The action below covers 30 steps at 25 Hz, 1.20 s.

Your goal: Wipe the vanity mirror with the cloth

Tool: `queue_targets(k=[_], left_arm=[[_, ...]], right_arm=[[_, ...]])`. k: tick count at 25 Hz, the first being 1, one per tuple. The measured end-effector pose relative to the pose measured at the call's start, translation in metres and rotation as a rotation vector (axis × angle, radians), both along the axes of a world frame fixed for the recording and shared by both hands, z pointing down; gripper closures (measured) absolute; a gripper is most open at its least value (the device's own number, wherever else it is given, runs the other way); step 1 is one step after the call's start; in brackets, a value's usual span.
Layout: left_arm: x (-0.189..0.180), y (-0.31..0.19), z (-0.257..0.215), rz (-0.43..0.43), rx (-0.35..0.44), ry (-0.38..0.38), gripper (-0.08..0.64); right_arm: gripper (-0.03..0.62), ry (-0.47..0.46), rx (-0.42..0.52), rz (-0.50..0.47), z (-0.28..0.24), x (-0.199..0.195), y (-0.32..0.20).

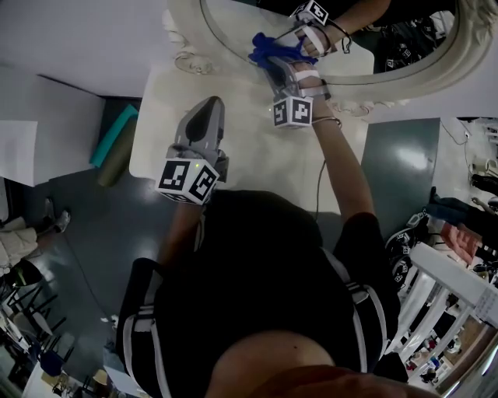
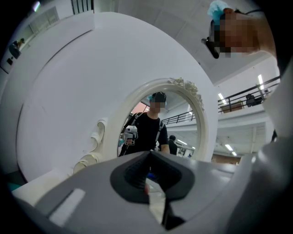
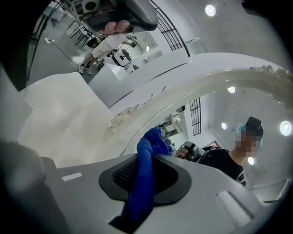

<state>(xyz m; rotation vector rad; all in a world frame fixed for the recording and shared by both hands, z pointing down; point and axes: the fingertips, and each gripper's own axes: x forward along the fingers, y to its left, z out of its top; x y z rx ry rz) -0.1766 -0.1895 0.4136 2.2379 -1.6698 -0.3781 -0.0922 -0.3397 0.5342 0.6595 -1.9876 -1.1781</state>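
Note:
The vanity mirror (image 1: 233, 17) in its ornate cream frame (image 1: 354, 84) stands at the back of a white vanity table (image 1: 261, 155). My right gripper (image 1: 277, 64) is shut on a blue cloth (image 1: 271, 47), and the cloth's bunched end is at the lower part of the glass near the frame. In the right gripper view the cloth (image 3: 147, 169) runs up between the jaws toward the mirror (image 3: 215, 123). My left gripper (image 1: 208, 107) hangs over the table's left part, apart from the mirror (image 2: 160, 123), jaws shut on nothing.
A teal roll (image 1: 113, 137) lies on the dark floor left of the table, beside a white board (image 1: 17, 151). Chairs (image 1: 23, 295) stand at the lower left. A white rack (image 1: 447, 299) and clutter fill the right side.

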Motion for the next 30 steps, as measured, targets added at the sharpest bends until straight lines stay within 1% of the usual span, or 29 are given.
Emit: queue_targets(k=[3, 8, 10, 17, 23, 25, 26, 28, 30], left_arm=[[0.001, 0.001, -0.001, 0.004, 0.000, -0.004, 0.548], [0.001, 0.007, 0.000, 0.001, -0.007, -0.012, 0.548], [-0.002, 0.006, 0.002, -0.005, -0.010, -0.012, 0.548], [-0.007, 0.006, 0.004, -0.014, -0.014, -0.021, 0.548], [0.004, 0.012, -0.001, 0.005, 0.000, -0.030, 0.548], [0.008, 0.014, -0.003, 0.012, 0.007, -0.029, 0.548], [0.010, 0.015, -0.003, 0.015, 0.010, -0.027, 0.548], [0.013, 0.016, -0.005, 0.022, 0.013, -0.023, 0.548], [0.016, 0.014, -0.005, 0.030, 0.014, -0.014, 0.548]], right_arm=[[0.526, 0.009, -0.061, 0.021, 0.031, 0.009, 0.000], [0.526, 0.004, -0.250, 0.093, 0.080, 0.026, 0.001], [0.531, 0.010, -0.293, 0.109, 0.094, 0.030, 0.000], [0.529, -0.023, -0.350, 0.119, 0.099, 0.027, -0.001], [0.528, -0.050, -0.399, 0.138, 0.099, 0.028, -0.003], [0.526, -0.094, -0.378, 0.135, 0.090, 0.029, 0.000], [0.526, -0.136, -0.361, 0.130, 0.080, 0.030, 0.004], [0.526, -0.248, -0.330, 0.120, 0.053, 0.034, 0.012], [0.526, -0.383, -0.312, 0.114, 0.019, 0.039, 0.019]])
